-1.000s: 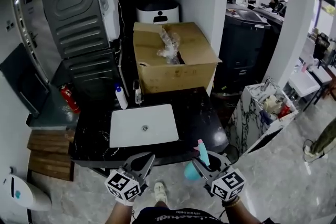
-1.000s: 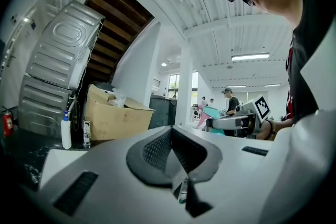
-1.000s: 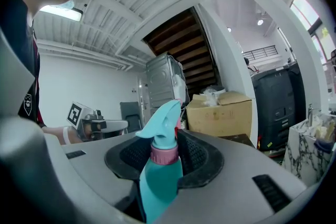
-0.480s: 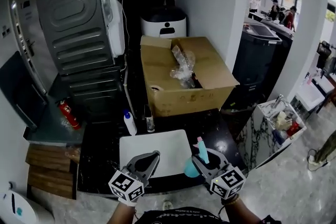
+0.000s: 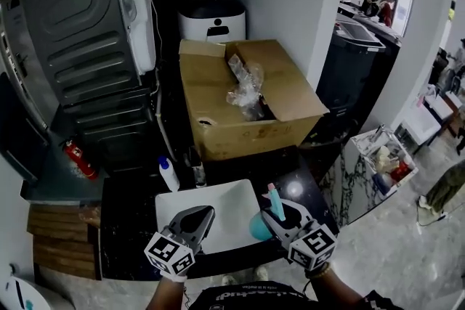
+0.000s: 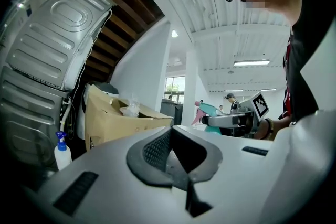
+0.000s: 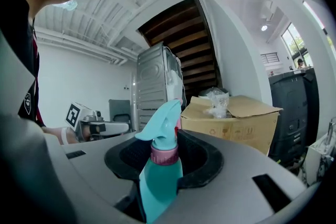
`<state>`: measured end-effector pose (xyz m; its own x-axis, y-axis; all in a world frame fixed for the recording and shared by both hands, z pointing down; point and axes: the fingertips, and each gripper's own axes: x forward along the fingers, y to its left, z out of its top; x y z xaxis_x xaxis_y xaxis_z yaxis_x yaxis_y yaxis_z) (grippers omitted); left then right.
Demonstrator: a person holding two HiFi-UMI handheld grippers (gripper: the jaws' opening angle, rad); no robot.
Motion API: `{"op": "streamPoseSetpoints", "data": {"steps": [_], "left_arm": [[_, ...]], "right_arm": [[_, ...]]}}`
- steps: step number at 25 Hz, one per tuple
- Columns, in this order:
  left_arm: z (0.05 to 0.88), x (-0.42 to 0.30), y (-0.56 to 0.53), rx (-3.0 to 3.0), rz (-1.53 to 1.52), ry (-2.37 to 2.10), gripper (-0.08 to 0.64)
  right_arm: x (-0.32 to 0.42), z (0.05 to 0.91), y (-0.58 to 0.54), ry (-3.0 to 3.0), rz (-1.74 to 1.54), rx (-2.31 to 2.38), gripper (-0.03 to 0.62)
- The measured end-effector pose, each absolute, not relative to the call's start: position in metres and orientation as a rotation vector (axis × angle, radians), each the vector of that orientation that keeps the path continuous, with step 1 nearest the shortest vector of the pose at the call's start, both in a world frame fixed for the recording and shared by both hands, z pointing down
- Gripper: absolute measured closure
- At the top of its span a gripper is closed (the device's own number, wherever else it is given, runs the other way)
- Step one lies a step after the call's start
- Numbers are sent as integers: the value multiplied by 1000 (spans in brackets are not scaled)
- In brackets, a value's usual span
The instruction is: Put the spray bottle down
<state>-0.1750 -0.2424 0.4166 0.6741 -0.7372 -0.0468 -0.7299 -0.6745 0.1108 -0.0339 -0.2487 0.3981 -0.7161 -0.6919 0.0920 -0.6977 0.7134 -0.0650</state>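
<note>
The spray bottle is probably light, stiff plastic, smooth enough to slip; best held on the body under its pink collar. Its long axis is upright, nozzle toward 9 o'clock in the right gripper view. The right gripper clamps its body over the 3 o'clock edge of the white sink; the left gripper, at its 9 o'clock, is closed on nothing
</note>
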Motion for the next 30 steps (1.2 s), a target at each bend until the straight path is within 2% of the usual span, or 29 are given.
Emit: {"op": "streamPoseSetpoints", "data": {"steps": [17,30], "left_arm": [[420,-108,-294,2825,-125,-1166,545],[466,-97,-324,2780,-40,-1217,545]], "right_arm": [[21,392,-298,-2881,118,1209,423],[62,455,-367,-2752,121,1351,425]]}}
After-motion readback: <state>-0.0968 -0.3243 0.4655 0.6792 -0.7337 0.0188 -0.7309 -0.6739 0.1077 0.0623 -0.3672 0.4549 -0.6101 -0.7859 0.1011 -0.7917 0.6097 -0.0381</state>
